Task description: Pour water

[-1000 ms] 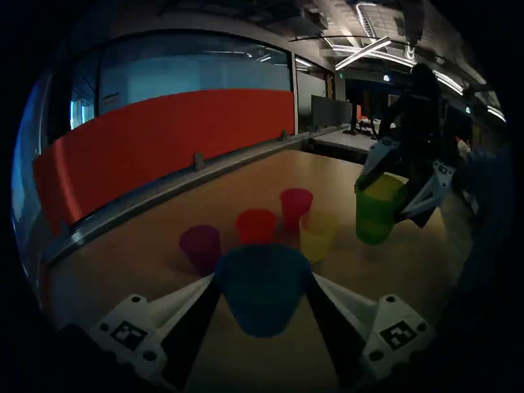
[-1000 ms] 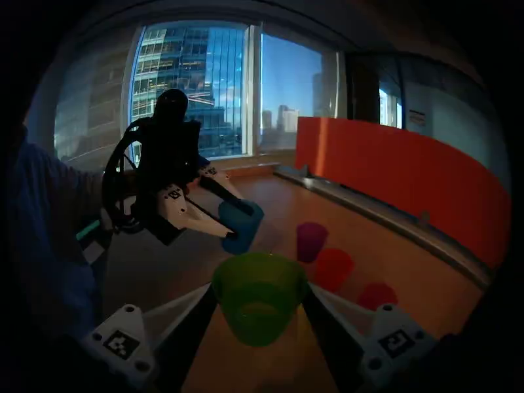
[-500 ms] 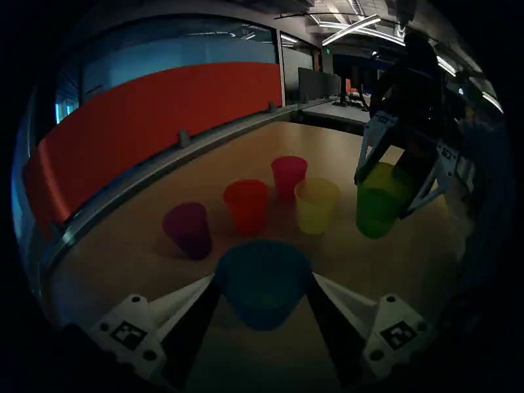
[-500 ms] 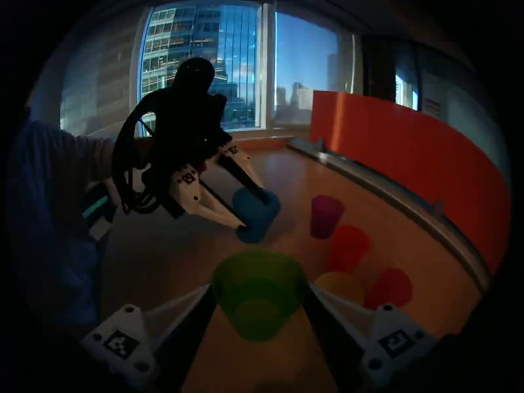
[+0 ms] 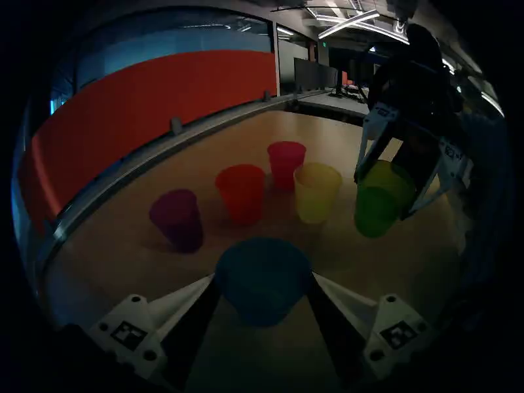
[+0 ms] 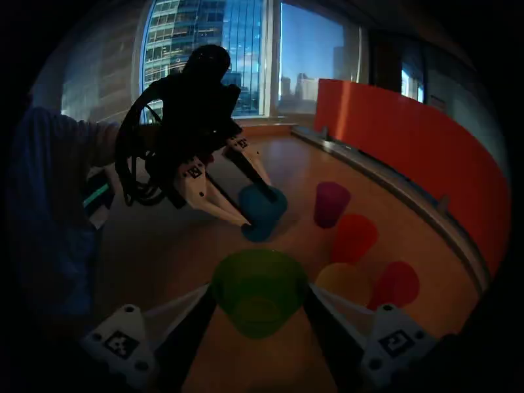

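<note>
In the left gripper view, the left tool [image 5: 263, 280] is closed on a blue cup [image 5: 263, 298], one finger pressed to each side of it. Just past it, four cups stand upright on the wooden bench [image 5: 111, 262] in a loose arc: purple [image 5: 177, 219], orange [image 5: 241, 193], pink [image 5: 286, 164] and yellow [image 5: 317, 192], the last two close together. Right of the yellow one, the right tool [image 5: 383, 196] grips a green cup [image 5: 378, 203] that leans slightly (whether any cup holds water cannot be made out). A red partition [image 5: 131, 98] runs along the bench's far edge.

In the right gripper view, the right tool's own fingers clamp the green cup's sides nearest the camera. Beyond it is the left tool with the blue cup, low over the bench, then a person's blue sleeve [image 6: 46, 216], and farthest off a tall window [image 6: 209, 52].
</note>
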The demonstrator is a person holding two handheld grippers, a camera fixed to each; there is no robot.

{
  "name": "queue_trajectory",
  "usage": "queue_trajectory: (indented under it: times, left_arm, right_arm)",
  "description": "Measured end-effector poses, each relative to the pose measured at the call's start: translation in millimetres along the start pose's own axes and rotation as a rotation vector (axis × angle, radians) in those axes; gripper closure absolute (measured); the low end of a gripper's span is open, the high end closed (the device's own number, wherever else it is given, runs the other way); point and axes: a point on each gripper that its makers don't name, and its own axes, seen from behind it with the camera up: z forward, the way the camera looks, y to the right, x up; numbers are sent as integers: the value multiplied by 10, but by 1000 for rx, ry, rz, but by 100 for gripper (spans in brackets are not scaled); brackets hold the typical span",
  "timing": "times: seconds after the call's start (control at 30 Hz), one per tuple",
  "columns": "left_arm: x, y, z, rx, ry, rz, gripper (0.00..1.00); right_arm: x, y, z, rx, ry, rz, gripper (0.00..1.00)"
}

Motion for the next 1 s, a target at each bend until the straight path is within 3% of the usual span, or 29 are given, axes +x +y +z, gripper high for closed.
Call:
queue_trajectory:
  times: [0.4,0.73,0.8,1.0]
  left_arm:
    - [-77,-18,125,-11,-7,-16,12]
    - [-121,-29,121,-14,-12,-25,12]
    - [-147,-29,119,-14,-21,-28,7]
    - [-192,13,109,-27,-41,-50,6]
  right_arm:
    - [-55,12,44,-2,-6,14,9]
    - [-85,10,62,-2,-6,15,9]
    - [-89,5,67,-2,-6,16,9]
    - [-96,-12,98,0,-5,15,9]
